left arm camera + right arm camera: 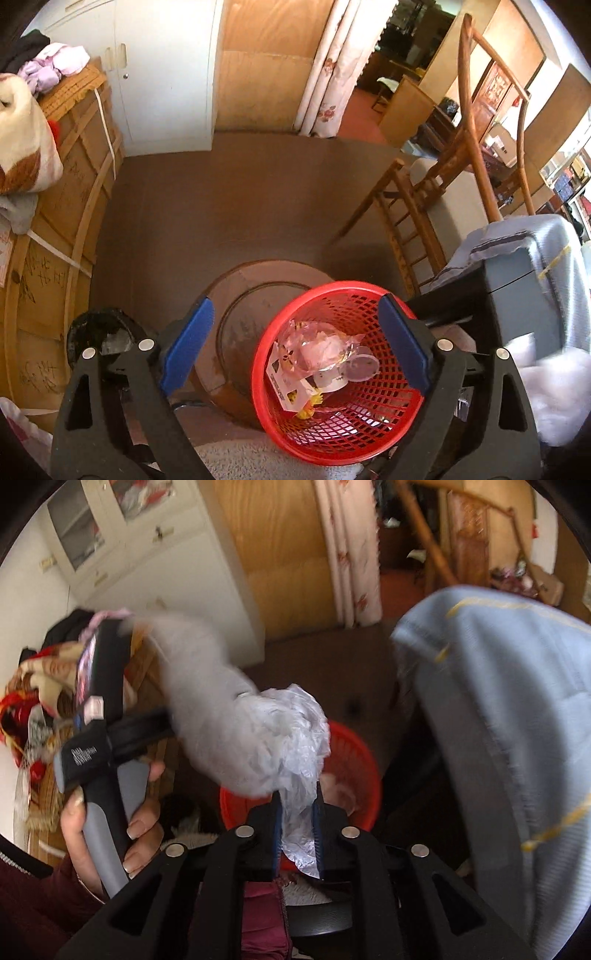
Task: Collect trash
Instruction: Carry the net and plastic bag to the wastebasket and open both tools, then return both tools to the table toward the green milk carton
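The left gripper (295, 354) hangs wide apart over the red basket (373, 435), which holds a clear wrapper (317, 350) and a printed card (291, 384). The right gripper (298, 834) is pinched on a crumpled white bag (284, 738), held just above the basket (364, 760), beside a blue-draped chair (509, 720).
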The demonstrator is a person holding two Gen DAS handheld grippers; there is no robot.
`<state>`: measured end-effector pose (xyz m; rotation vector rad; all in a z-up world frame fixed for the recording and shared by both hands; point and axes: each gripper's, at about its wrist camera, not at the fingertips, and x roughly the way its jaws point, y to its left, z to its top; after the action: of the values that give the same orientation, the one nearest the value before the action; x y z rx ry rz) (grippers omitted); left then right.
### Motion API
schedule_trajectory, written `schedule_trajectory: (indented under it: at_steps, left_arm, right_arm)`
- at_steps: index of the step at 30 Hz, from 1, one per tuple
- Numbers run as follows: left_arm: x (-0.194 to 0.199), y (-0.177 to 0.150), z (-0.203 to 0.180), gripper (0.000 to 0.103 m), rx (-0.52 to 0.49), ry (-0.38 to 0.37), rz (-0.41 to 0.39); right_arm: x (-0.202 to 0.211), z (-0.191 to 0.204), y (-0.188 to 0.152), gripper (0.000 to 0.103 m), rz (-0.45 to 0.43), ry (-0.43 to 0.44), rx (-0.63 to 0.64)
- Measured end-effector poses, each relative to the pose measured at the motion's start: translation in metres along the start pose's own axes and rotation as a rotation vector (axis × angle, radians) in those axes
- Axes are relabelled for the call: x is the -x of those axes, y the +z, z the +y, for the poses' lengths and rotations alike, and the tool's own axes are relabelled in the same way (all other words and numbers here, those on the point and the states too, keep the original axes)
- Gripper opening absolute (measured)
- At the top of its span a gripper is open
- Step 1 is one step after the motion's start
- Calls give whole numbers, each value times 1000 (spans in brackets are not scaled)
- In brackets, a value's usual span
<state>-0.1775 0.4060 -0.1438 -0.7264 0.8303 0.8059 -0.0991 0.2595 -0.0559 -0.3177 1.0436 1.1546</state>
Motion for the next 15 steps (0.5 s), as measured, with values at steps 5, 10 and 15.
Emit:
schedule_trajectory:
  at_steps: [5, 10, 15]
  left_arm:
    - [-11, 0, 2, 87, 14, 1, 29]
    - [-12, -2, 2, 87, 14, 3, 35]
    - [-6, -4, -6, 87, -18, 3, 16]
  right_arm:
    - [-10, 9, 4, 56, 19, -12, 15]
    - [-4, 6, 4, 59, 6, -33, -6]
    - [15, 4, -2, 70, -56, -114, 4]
